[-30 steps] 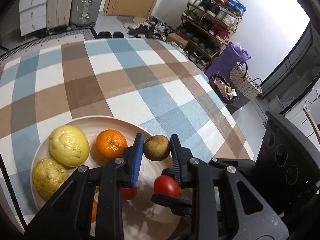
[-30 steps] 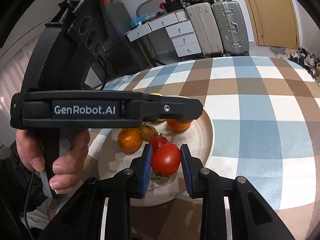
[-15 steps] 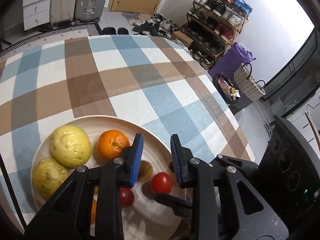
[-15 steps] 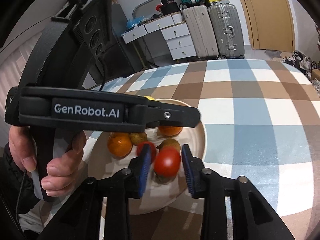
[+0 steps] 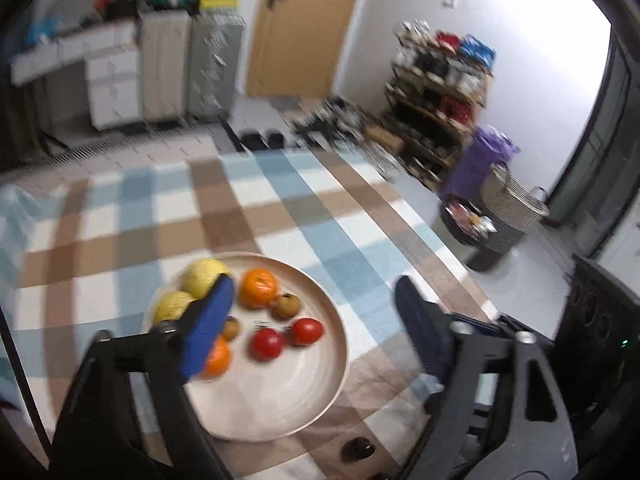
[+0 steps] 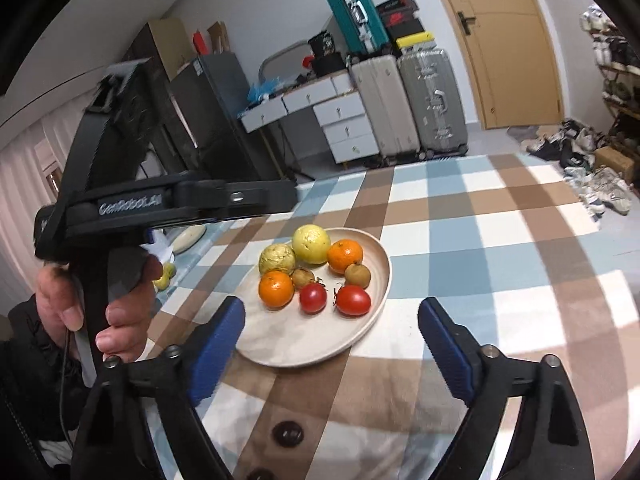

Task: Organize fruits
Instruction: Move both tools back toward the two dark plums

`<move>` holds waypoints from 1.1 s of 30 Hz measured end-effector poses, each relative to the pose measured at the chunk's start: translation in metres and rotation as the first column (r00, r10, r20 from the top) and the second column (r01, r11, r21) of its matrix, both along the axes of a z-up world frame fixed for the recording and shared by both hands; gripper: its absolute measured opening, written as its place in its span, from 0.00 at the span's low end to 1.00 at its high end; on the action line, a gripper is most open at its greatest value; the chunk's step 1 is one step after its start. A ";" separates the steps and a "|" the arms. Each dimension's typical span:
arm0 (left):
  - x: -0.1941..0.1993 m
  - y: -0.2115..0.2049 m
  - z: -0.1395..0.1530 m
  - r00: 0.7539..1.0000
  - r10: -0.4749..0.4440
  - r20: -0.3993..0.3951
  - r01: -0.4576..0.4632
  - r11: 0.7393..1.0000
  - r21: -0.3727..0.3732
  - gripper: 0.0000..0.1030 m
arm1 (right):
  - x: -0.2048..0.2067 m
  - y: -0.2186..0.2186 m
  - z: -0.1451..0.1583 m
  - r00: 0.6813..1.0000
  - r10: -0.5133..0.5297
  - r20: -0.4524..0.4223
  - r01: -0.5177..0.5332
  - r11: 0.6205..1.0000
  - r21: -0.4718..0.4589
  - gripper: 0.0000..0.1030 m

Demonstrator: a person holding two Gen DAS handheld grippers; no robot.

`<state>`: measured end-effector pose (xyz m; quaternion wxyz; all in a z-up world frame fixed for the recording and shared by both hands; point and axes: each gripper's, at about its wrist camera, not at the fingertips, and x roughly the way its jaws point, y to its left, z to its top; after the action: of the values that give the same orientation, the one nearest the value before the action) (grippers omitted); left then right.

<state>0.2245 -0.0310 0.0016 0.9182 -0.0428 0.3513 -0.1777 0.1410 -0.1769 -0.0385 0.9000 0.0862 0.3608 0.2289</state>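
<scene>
A beige plate [image 6: 280,344] sits on the checked tablecloth and holds two yellow-green guavas [image 6: 310,244], two oranges [image 6: 345,255], two tomatoes [image 6: 353,300] and two small brown fruits [image 6: 357,274]. The plate also shows in the left wrist view [image 5: 280,400], with the tomatoes [image 5: 307,330] and an orange [image 5: 258,288] on it. My left gripper [image 5: 312,316] is open and empty, raised above the plate. My right gripper [image 6: 330,326] is open and empty, held above the plate's near side. The left gripper's body [image 6: 160,208] shows at the left of the right wrist view.
A small dark round object [image 6: 287,434] lies on the cloth near the front edge. A pale oval object [image 6: 190,238] and a small yellow fruit [image 6: 164,278] lie at the table's left. Suitcases, drawers and a shoe rack stand beyond the table.
The left gripper let the brown fruit go onto the plate and the right gripper let the tomato go there. Both opened wide and pulled up and back from the plate.
</scene>
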 end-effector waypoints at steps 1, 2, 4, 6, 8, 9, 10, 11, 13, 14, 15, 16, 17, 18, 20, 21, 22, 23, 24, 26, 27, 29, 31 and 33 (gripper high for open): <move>-0.013 0.003 0.007 0.999 0.023 0.033 -0.023 1.000 0.003 0.85 | -0.005 -0.001 0.003 1.000 -0.005 0.003 0.005 1.000 -0.004 0.90; -0.022 0.006 0.012 0.998 0.028 0.051 -0.029 1.000 0.001 0.87 | -0.008 -0.001 0.005 1.000 -0.011 0.004 0.011 1.000 -0.008 0.92; -0.046 0.010 0.024 0.995 0.050 0.091 -0.050 0.999 -0.005 0.97 | -0.020 -0.003 0.010 1.000 -0.022 0.005 0.023 1.000 -0.015 0.95; -0.068 0.014 0.033 0.990 0.069 0.127 -0.069 0.998 -0.005 0.99 | -0.032 -0.006 0.014 0.999 -0.033 0.008 0.033 0.999 -0.015 0.96; -0.087 0.017 0.040 0.984 0.087 0.154 -0.088 0.996 -0.002 0.99 | -0.041 -0.008 0.017 0.999 -0.041 0.006 0.041 0.999 -0.012 0.96; -0.099 0.020 0.043 0.982 0.101 0.162 -0.102 0.995 0.000 0.99 | -0.048 -0.008 0.019 0.999 -0.042 0.006 0.042 0.999 -0.011 0.97; -0.107 0.022 0.044 0.980 0.111 0.164 -0.112 0.994 -0.003 0.99 | -0.051 -0.009 0.020 0.999 -0.042 0.008 0.042 0.999 -0.012 0.97; -0.115 0.024 0.045 0.979 0.117 0.166 -0.118 0.993 -0.007 0.99 | -0.057 -0.009 0.021 0.999 -0.044 0.011 0.044 0.999 -0.015 0.98; -0.135 0.026 0.045 0.975 0.147 0.165 -0.149 0.989 0.003 0.99 | -0.070 -0.007 0.025 0.998 -0.050 0.023 0.051 0.998 -0.023 0.99; -0.142 0.027 0.045 0.973 0.159 0.165 -0.163 0.987 0.009 0.99 | -0.074 -0.007 0.026 0.998 -0.051 0.026 0.052 0.998 -0.027 1.00; -0.156 0.030 0.042 0.970 0.178 0.169 -0.181 0.983 0.005 0.99 | -0.079 -0.006 0.028 0.998 -0.052 0.032 0.053 0.998 -0.032 1.00; -0.160 0.032 0.039 0.969 0.184 0.168 -0.187 0.982 0.001 0.99 | -0.084 -0.004 0.029 0.998 -0.054 0.039 0.056 0.998 -0.039 1.00; -0.170 0.033 0.035 0.968 0.191 0.162 -0.194 0.981 0.002 0.99 | -0.090 -0.003 0.031 0.997 -0.058 0.047 0.061 0.997 -0.049 1.00; -0.180 0.034 0.027 0.968 0.200 0.148 -0.205 0.979 0.017 0.99 | -0.094 -0.002 0.031 0.997 -0.061 0.053 0.063 0.997 -0.053 1.00; -0.194 0.035 0.011 0.973 0.199 0.113 -0.204 0.978 0.034 0.99 | -0.103 0.000 0.031 0.996 -0.059 0.065 0.063 0.996 -0.059 1.00; -0.199 0.035 0.003 0.975 0.200 0.092 -0.205 0.978 0.037 0.99 | -0.108 0.002 0.030 0.996 -0.061 0.069 0.066 0.996 -0.068 1.00; -0.206 0.037 -0.006 0.976 0.208 0.059 -0.210 0.977 0.032 0.99 | -0.112 0.003 0.029 0.995 -0.067 0.069 0.072 0.995 -0.076 1.00; -0.210 0.038 -0.015 0.978 0.206 0.034 -0.207 0.978 0.023 0.99 | -0.113 0.004 0.027 0.995 -0.070 0.065 0.075 0.994 -0.077 1.00; -0.216 0.038 -0.025 0.978 0.207 0.010 -0.207 0.978 0.016 0.99 | -0.118 0.005 0.024 0.996 -0.076 0.050 0.080 0.994 -0.070 1.00; -0.218 0.037 -0.041 0.975 0.219 -0.020 -0.219 0.976 0.016 0.99 | -0.123 0.006 0.021 0.996 -0.080 0.032 0.082 0.995 -0.058 1.00; -0.225 0.035 -0.049 0.977 0.212 -0.038 -0.212 0.977 0.012 0.99 | -0.128 0.007 0.018 0.996 -0.084 0.028 0.086 0.994 -0.064 1.00; -0.226 0.029 -0.060 0.977 0.205 -0.055 -0.204 0.979 0.023 0.99 | -0.135 0.009 0.015 0.995 -0.092 0.021 0.094 0.992 -0.089 1.00; -0.232 0.022 -0.068 0.980 0.190 -0.059 -0.188 0.982 0.034 0.99 | -0.141 0.011 0.013 0.995 -0.103 0.017 0.104 0.989 -0.108 1.00; -0.234 0.016 -0.073 0.982 0.174 -0.068 -0.172 0.984 0.041 0.99 | -0.146 0.011 0.012 0.994 -0.112 0.016 0.114 0.986 -0.122 1.00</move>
<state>-0.0098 -0.0150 -0.0712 0.9177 -0.0633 0.3818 -0.0892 -0.0048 -0.1654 -0.0266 0.9168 0.0498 0.3645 0.1553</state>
